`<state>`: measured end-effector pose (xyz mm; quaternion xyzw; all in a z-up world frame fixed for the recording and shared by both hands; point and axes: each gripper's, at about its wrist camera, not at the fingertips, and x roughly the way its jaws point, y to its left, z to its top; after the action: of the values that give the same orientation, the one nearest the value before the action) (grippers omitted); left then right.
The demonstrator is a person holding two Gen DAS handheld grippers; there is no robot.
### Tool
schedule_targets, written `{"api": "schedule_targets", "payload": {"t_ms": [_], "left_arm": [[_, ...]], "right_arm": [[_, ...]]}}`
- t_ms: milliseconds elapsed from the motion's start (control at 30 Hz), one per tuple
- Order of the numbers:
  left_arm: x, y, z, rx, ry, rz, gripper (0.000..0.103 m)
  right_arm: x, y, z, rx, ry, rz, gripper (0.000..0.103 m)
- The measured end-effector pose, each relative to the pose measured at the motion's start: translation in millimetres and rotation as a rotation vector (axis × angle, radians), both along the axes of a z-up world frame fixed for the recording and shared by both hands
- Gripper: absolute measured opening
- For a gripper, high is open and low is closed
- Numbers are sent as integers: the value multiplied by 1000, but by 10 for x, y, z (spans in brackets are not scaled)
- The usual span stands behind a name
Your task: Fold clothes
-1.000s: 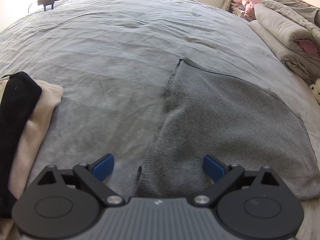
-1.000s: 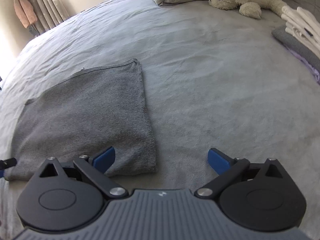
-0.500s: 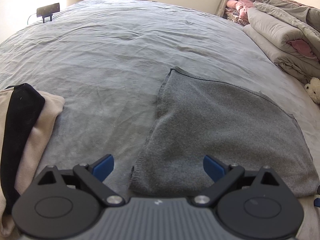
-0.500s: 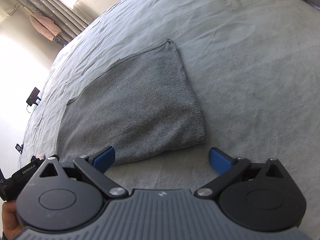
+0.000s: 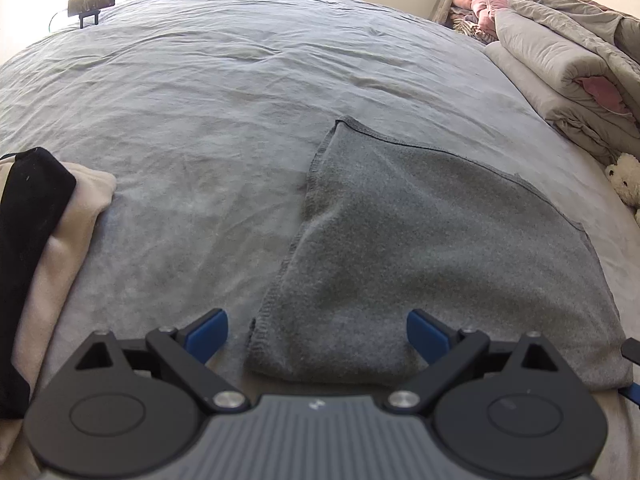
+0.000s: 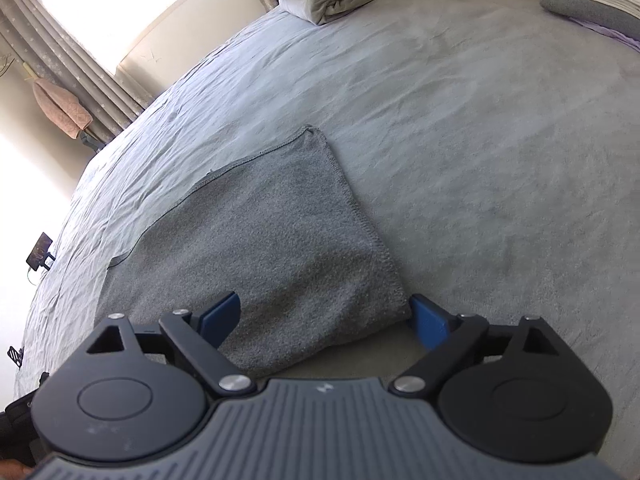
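Left wrist view: the left hand-held gripper [image 5: 316,336] hangs wide open over the near left corner of a folded grey towel [image 5: 440,248] lying flat on the bed [image 5: 200,100].

Right wrist view: the right hand-held gripper [image 6: 326,318] is closing around the towel's near right corner (pads not pressing yet).

Grey towel [image 5: 440,256] on bed [image 5: 224,92]

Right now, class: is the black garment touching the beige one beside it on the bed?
Touching. The left wrist view shows the black garment lying directly on the beige garment, overlapping it with no bedsheet between them.
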<state>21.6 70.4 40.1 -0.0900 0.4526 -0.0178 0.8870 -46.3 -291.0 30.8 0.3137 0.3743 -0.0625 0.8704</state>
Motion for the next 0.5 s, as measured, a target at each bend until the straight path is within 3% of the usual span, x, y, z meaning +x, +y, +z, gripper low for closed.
{"api": "schedule_targets", "payload": {"t_ms": [500], "left_arm": [[-10,22,4,-25,12,0,97]], "right_arm": [[-155,-105,7,154,-108,-130,86]]}}
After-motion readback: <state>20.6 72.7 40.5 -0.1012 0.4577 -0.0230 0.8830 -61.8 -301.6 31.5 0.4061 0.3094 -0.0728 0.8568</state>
